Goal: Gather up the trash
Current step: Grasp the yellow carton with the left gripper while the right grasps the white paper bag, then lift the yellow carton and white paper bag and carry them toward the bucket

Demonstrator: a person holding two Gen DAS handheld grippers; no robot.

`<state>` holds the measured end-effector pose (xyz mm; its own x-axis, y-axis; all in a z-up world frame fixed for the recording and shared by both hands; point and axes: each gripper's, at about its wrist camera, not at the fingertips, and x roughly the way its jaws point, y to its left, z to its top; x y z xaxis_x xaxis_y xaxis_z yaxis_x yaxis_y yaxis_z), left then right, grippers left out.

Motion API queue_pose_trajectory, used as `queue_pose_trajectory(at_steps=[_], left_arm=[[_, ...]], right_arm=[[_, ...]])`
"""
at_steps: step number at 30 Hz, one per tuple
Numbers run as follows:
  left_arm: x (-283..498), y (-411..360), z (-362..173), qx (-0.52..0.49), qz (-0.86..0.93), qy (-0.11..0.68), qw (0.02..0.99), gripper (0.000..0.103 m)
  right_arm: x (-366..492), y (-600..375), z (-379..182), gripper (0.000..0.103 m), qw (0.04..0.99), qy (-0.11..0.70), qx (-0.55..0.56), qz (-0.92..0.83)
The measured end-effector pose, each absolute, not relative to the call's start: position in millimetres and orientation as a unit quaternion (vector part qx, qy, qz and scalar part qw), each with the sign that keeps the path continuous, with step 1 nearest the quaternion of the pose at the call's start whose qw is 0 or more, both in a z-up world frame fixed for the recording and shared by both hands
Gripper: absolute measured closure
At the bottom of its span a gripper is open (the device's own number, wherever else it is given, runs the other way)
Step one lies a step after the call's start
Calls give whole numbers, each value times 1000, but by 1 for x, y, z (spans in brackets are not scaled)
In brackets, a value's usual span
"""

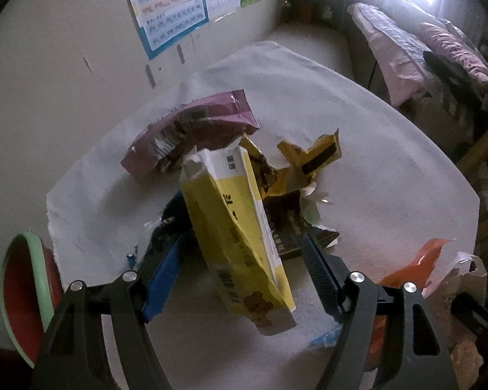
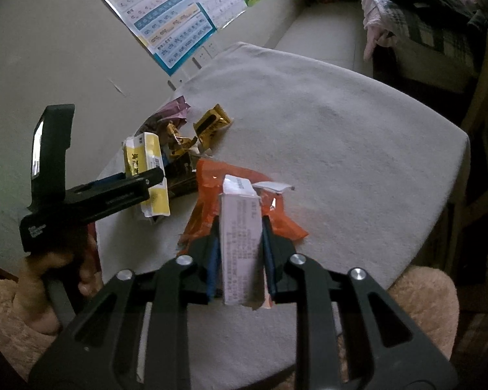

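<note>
A pile of trash lies on a white-covered table (image 1: 390,162). My left gripper (image 1: 240,250) is open, its blue fingers astride a yellow and white carton (image 1: 240,234) that stands tilted between them without touching the pads. Behind it lie a purple wrapper (image 1: 198,126), a gold wrapper (image 1: 309,159) and a dark wrapper (image 1: 286,224). My right gripper (image 2: 239,234) is shut on a white carton (image 2: 240,240) and holds it above an orange wrapper (image 2: 211,191). The left gripper (image 2: 153,178) and the yellow carton (image 2: 149,169) also show in the right wrist view.
A red bin with a green rim (image 1: 19,295) stands at the table's left edge. The orange wrapper (image 1: 416,266) and torn paper (image 1: 465,263) lie at the right. A poster (image 2: 166,16) hangs on the wall. A bed (image 1: 423,48) stands behind.
</note>
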<state>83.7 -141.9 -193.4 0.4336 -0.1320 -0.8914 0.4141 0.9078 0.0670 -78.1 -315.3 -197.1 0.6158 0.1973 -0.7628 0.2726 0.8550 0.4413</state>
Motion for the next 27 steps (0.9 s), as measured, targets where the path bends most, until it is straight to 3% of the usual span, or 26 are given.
queue_pose_trajectory(at_steps=[8,16,20,22,27], left_arm=[[87,-138,-209,134,-154,528,824,35],[85,-135,-208,122,-158,529,825,71],[75,-127,-194,107,-167,515,834,71],[72,-123,-188,107,-169,508,838,72],[55,-107,-162,102,-177,478,855,72]], right_arm=[[-79,-317,-199,77,856,441,270,-28],[-82,-318,-200,71,851,449,270,-33],[-83,-319,-203,70,846,456,274,-36],[-83,-319,-204,63,845,458,274,-38],[-80,-317,-207,62,843,465,268,-40]])
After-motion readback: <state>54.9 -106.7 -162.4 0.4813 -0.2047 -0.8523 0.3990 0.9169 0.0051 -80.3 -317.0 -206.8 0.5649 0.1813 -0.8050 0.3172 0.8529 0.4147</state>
